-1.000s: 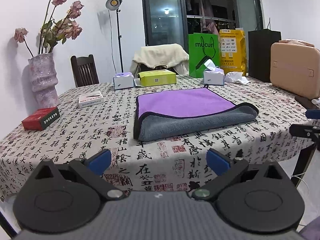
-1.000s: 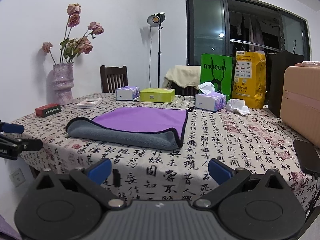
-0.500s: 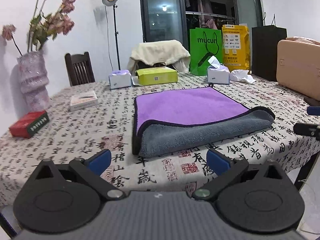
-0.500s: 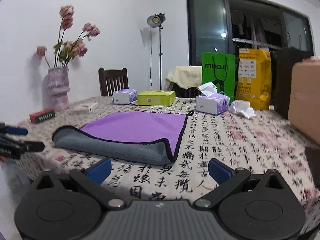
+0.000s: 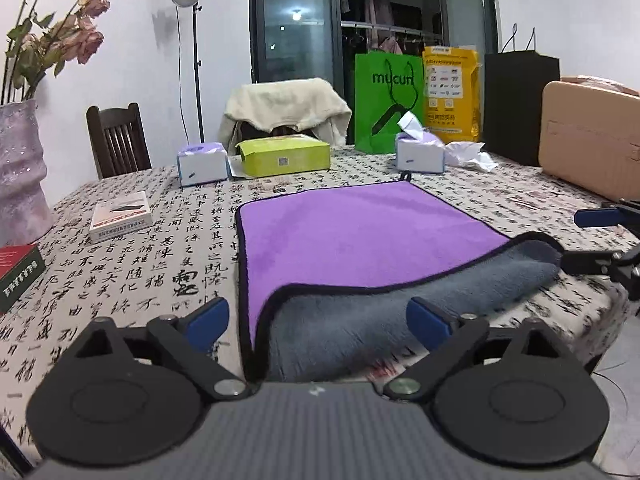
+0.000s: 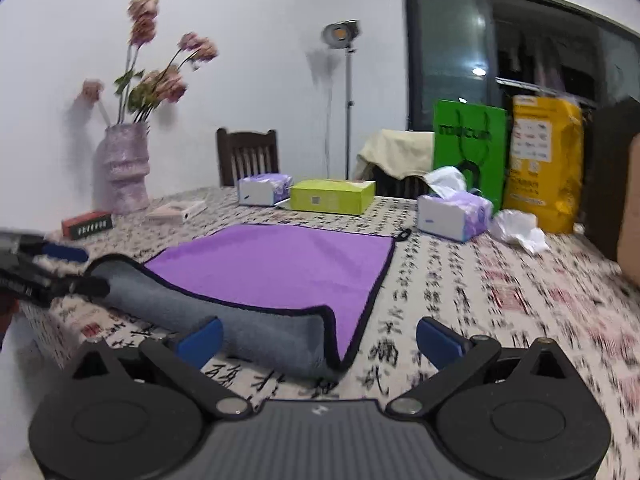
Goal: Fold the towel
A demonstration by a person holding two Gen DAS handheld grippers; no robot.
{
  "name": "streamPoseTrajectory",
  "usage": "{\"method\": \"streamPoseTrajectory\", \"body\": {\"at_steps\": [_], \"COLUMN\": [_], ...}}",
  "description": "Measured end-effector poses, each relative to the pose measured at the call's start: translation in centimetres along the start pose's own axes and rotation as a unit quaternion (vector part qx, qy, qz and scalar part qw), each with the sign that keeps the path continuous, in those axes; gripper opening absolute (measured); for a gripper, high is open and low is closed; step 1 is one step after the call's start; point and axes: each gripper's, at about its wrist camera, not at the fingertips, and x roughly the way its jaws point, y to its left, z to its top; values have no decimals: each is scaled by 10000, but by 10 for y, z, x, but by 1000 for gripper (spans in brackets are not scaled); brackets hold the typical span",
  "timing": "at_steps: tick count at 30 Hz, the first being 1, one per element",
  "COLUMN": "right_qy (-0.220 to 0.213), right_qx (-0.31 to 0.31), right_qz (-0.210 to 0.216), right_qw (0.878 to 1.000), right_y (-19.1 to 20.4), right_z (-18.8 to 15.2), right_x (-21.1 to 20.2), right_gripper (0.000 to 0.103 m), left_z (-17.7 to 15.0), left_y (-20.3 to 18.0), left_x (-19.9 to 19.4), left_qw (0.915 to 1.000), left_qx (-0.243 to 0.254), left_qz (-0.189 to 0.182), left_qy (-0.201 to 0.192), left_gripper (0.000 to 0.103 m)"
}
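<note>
A towel, purple on top and grey beneath, lies folded once on the patterned tablecloth, its rolled grey fold along the near table edge. In the right wrist view the towel shows the same fold. My left gripper is open and empty, its blue pads straddling the fold's near left corner. My right gripper is open and empty, just before the fold's near right corner. The right gripper's fingers show at the left view's right edge; the left gripper's fingers show at the right view's left edge.
On the table stand a vase of dried flowers, a red box, a white box, two tissue boxes, a yellow-green box, a green bag, a yellow bag and a beige case. Chairs stand behind.
Both grippers have moved forward and lower, close to the near corners of the towel's fold. Both jaws stay open. The towel has not moved.
</note>
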Motion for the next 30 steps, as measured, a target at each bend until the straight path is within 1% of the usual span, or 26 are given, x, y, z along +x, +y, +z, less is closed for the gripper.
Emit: {"method": "streamPoseTrajectory", "body": {"at_steps": [3,5,6,8,9,10,11,13,14,15,16,17,19,21,24,27,29,30], "right_qy": [195,178,180,255,258,246,278,448,580,650,668,668,682,709,648,615,657,683], "right_qx": [-64,-71,-97,-110,-92,-41,9,60,57,66,112,161,150,125,-28,-136,-234,-245], "right_qz": [304,378,395,501,575,652,709,721,705,680,695,737,750,785,823,698,657,666], "right_qw": [9993,9991,9990,9984,9980,9976,9971,9964,9958,9955,9953,9949,9947,9943,9945,9956,9954,9951], "right_y": [-2,-1,-1,0,-1,-1,-2,-5,-6,-8,-9,-10,-11,-11,-9,-6,-3,-2], "right_z": [5,7,7,9,10,11,12,11,10,10,9,9,9,8,8,5,7,9], "right_x": [18,24,27,33,34,36,38,45,50,53,55,55,55,56,55,55,55,55], "right_gripper": [103,103,103,102,95,82,74,40,33,20,16,16,15,14,8,12,11,5], "left_z": [3,3,2,0,0,-1,-2,-4,-5,-5,-6,-6,-6,-6,-5,-4,-2,0], "left_y": [8,12,14,14,15,16,17,18,18,18,16,15,15,14,13,14,13,12], "left_x": [12,18,20,23,24,24,24,24,23,23,21,20,18,19,20,22,21,21], "left_qw": [9995,9984,9978,9972,9970,9965,9961,9961,9961,9963,9964,9965,9970,9971,9971,9969,9973,9975], "left_qx": [-195,-321,-359,-366,-367,-384,-400,-388,-363,-316,-256,-192,-139,-89,-47,-28,21,63], "left_qz": [-194,-381,-447,-484,-502,-555,-592,-617,-624,-638,-647,-666,-635,-616,-614,-616,-561,-539], "left_qy": [134,278,328,439,464,491,514,500,497,484,476,463,414,426,451,491,476,455], "left_gripper": [86,75,71,50,44,34,31,28,27,25,22,16,8,7,7,7,6,6]}}
